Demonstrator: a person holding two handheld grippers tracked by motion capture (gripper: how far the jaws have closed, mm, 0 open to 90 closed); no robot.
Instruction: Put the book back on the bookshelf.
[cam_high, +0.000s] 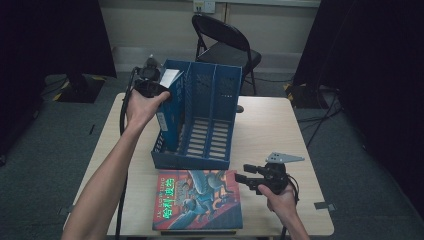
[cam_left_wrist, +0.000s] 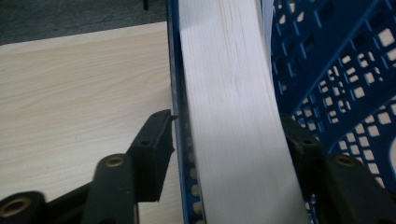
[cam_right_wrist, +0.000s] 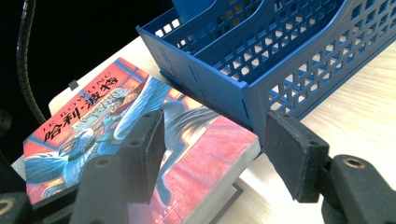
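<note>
left claw (cam_high: 159, 86) sits at the far left corner of the blue file rack (cam_high: 200, 117), and in the left gripper view i see its jaws spread on either side of the white book (cam_left_wrist: 233, 116) standing in the rack's leftmost slot. one jaw is outside the rack's left wall with a clear gap to it; the other is inside the slot beside the page block, and i cannot tell whether that pad touches the pages. i read this as a loosened claw, not a grip.

the white book stands on edge in that left slot, leaning a little, page edges facing the claw, its top corner above the rack wall in the high view.

right claw (cam_high: 243, 173) hovers low over the near right part of the bench (cam_high: 280, 125), jaws parted at a middling width with nothing between them. in the right gripper view it points at the rack's near corner and the corner of the red and blue book (cam_high: 199, 199).

that second book lies flat, cover up, on the near edge of the bench, just in front of the rack's open face, close to it.

behind the bench stands a black folding chair (cam_high: 225, 42).
</note>
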